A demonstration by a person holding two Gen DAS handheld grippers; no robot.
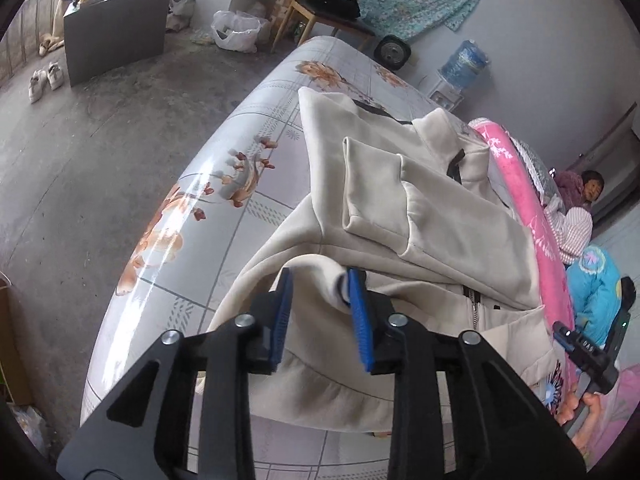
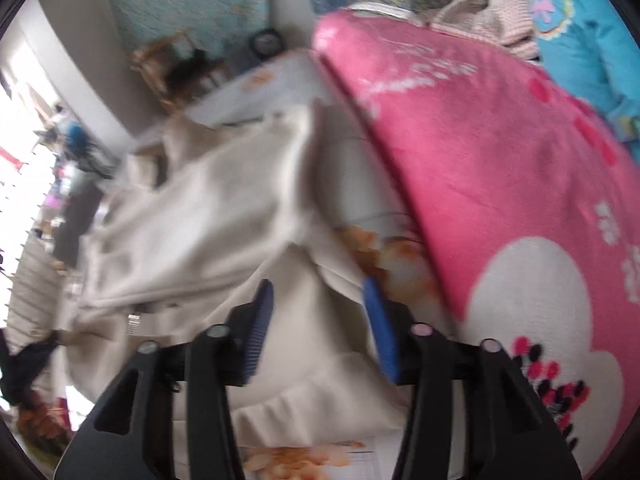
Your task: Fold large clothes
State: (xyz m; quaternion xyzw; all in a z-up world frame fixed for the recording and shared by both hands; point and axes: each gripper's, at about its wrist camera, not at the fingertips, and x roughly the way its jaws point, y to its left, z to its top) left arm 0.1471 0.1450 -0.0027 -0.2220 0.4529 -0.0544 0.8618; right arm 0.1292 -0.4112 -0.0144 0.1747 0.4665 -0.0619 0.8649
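A cream zip-up jacket (image 1: 420, 216) lies partly folded on the floral bed sheet (image 1: 224, 208), its sleeves laid across the body. My left gripper (image 1: 320, 292) is open just above the jacket's lower part, with a fold of cream fabric touching the right blue pad (image 1: 360, 312). In the blurred right wrist view the same jacket (image 2: 208, 216) lies under my right gripper (image 2: 320, 304), which is open over the hem area, its blue pads apart.
A pink blanket (image 2: 500, 168) lies along the jacket's right side. A person in blue (image 1: 596, 284) and another seated (image 1: 588, 192) are beyond it. A wooden chair (image 1: 320, 12), a water bottle (image 1: 464, 64) and a grey cabinet (image 1: 116, 36) stand on the floor.
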